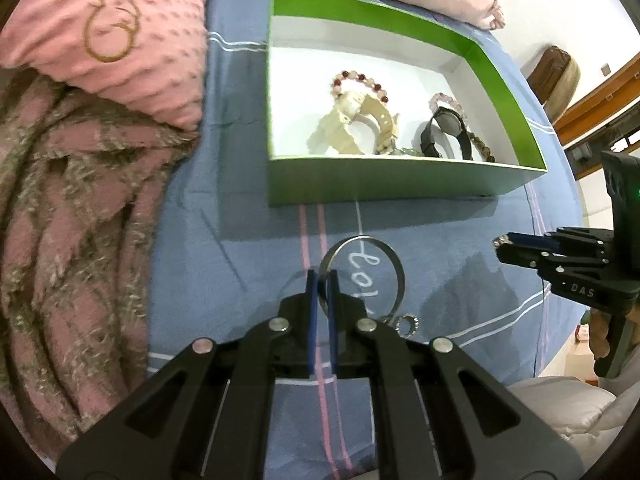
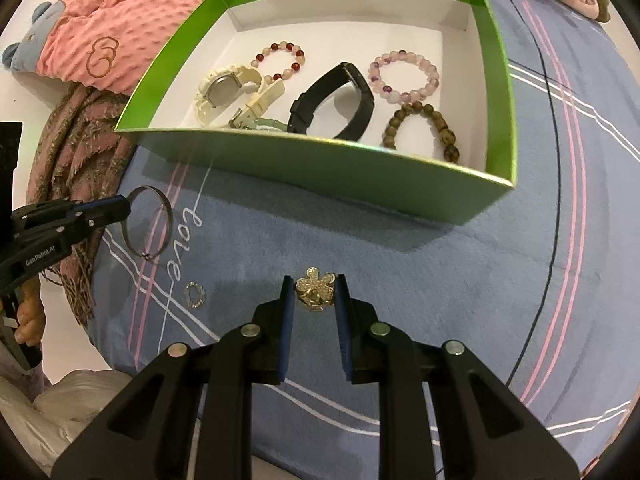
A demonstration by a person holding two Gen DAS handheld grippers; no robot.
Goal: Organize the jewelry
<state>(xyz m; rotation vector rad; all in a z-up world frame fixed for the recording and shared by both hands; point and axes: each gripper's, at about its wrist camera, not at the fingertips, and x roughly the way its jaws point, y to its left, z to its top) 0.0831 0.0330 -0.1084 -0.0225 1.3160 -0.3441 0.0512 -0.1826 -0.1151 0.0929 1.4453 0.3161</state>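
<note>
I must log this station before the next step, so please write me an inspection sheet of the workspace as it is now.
Surface: blue striped bedsheet.
Job's things: green box holding a cream watch, a black watch and three bead bracelets; small sparkly ring loose on the sheet.
Clutter: pink blanket, fringed scarf.
Grippers: left gripper shut on the silver bangle; right gripper shut on the gold flower piece.
Cables: nothing seen.
Surroundings: white wall, wooden trim.

Green box wall (image 2: 320, 168) ahead; bedspread (image 2: 400, 248) clear.
</note>
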